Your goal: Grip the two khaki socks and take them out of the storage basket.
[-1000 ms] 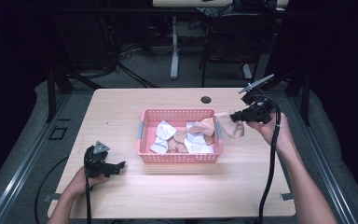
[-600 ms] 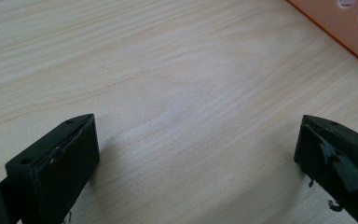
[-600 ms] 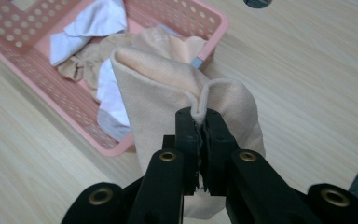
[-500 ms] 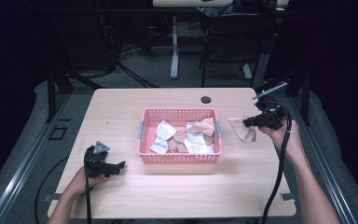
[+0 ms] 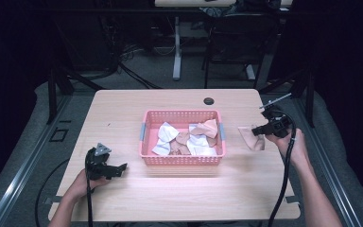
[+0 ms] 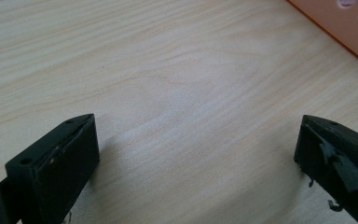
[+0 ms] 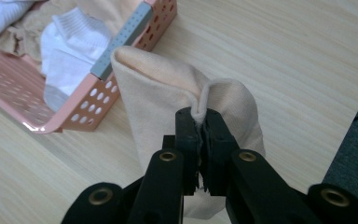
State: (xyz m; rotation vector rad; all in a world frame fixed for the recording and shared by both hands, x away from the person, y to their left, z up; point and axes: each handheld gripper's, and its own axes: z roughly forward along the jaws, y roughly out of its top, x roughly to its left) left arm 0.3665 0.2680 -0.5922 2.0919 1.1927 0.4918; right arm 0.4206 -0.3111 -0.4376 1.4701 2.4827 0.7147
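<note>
A pink basket [image 5: 182, 160] [image 7: 79, 107] sits mid-table with several white and beige socks [image 5: 189, 139] [image 7: 70, 44] inside. My right gripper [image 5: 256, 130] [image 7: 199, 126] is shut on the edge of a beige sock [image 5: 250, 138] [image 7: 163, 93], which hangs to the right of the basket, just above the table. My left gripper [image 5: 121, 167] [image 6: 196, 154] rests low over bare wood at the front left, jaws wide apart with nothing between them. The basket's corner [image 6: 349, 32] is at the upper right of the left gripper view.
A wooden table [image 5: 179, 198] has a black round grommet [image 5: 209, 100] near its far edge. Black cables trail from both grippers toward the front edge. Beyond the table stand desk legs and a chair on a grey floor. The right table edge is close to the held sock.
My right gripper has carried the beige sock out of the basket and rightward, then lower toward the table. The left gripper has stayed still.
</note>
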